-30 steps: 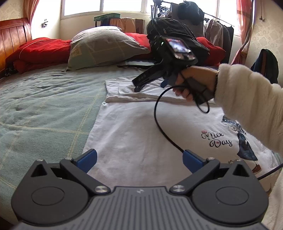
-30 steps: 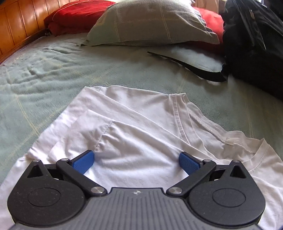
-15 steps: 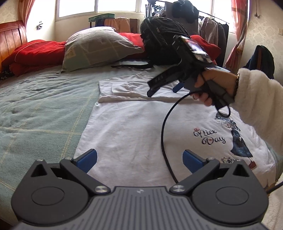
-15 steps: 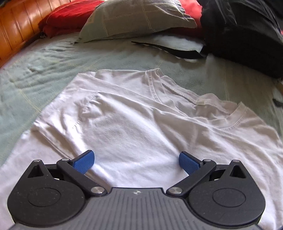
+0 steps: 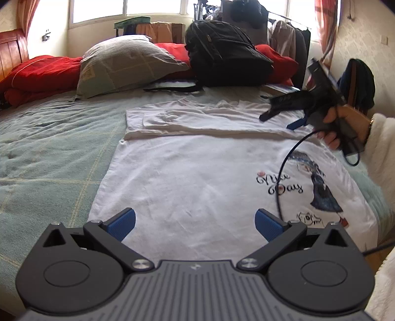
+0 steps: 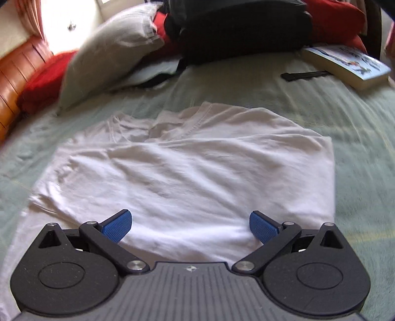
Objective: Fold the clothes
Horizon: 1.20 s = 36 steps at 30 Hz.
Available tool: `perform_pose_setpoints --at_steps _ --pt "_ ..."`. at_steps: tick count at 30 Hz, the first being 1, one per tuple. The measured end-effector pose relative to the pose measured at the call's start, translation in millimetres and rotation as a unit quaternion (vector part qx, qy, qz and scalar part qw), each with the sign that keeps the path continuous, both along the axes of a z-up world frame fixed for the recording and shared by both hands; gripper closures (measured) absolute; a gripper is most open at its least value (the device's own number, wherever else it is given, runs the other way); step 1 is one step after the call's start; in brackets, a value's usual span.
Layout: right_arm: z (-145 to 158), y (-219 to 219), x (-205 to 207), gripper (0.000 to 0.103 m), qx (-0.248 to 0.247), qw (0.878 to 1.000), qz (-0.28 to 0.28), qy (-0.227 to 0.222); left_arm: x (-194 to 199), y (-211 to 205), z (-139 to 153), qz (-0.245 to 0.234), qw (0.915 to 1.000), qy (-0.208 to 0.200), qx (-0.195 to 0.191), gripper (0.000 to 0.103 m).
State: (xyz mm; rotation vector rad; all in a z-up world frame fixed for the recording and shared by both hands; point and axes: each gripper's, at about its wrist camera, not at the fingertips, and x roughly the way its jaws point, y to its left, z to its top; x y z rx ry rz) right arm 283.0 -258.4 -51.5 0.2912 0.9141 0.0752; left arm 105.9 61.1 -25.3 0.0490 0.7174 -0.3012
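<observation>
Light source: we see daylight coming in through the windows at the far wall, blown out to plain white.
Brightness: we find the room evenly bright; the white shirt reads clean, without glare.
Shadows: soft ones only, under the black backpack and the pillow.
Blur: our left wrist view is sharp; our right wrist view is smeared by motion, most on the pillow and the book.
Distortion: we see strong fisheye bending and dark corners in both views.
Overexposure: a washed-out patch in the upper left of the right wrist view.
</observation>
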Motion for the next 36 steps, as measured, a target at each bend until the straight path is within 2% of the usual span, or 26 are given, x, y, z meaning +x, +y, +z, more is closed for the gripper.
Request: perform_pose_setpoints --at_steps 7,12,15,20,23,26,27,29,31,33,36 --pt "27.5 3.1 -34.6 0.0 0.002 0.999 0.019 -0.031 -0.6 -5.8 -2.3 -0.011 0.9997 0.004 0.022 0.001" --pt "36.5 -1.0 -35.2 0.0 0.019 0.998 0.032 -0.051 -10.6 -10.4 0.0 -0.012 0.9996 0.003 0.024 0.001" --pt "42.3 -4.5 -10.1 0.0 0.03 0.998 0.029 -0.056 -15.7 -13.6 0.5 -0.012 0.9996 0.002 0.025 0.001" --pt "42.7 -5.7 57.2 0.0 0.04 0.997 0.032 -0.053 -9.7 -16.0 -1.0 0.0 0.9997 0.009 0.023 0.001" --pt "24.2 -7.7 99.3 0.0 0.044 0.998 0.028 -0.019 -2.4 -18.3 -2.4 0.001 0.9995 0.013 0.027 0.001" --pt "-1.5 -4.7 128.3 0.0 0.028 0.999 0.034 0.018 5.4 -19.8 -4.0 -0.001 0.9994 0.016 0.031 0.001" --pt "-9.3 -4.0 133.7 0.0 0.008 0.999 0.033 0.023 7.9 -19.9 -4.6 0.001 0.9993 0.016 0.033 0.001" --pt "-18.0 -2.7 138.6 0.0 -0.067 0.997 0.028 0.014 11.7 -19.2 -5.6 0.004 0.9992 0.014 0.038 0.001" --pt "-21.7 -9.2 143.3 0.0 -0.109 0.994 0.006 0.014 15.5 -17.5 -6.3 0.004 0.999 0.014 0.041 0.001" --pt "-16.2 -20.4 144.4 0.0 -0.073 0.997 -0.013 0.014 19.3 -16.5 -6.5 0.005 0.9989 0.014 0.044 0.001" --pt "2.9 -12.7 140.7 0.0 -0.083 0.996 -0.019 0.006 24.4 -17.3 -6.8 0.002 0.9989 0.011 0.045 0.001"
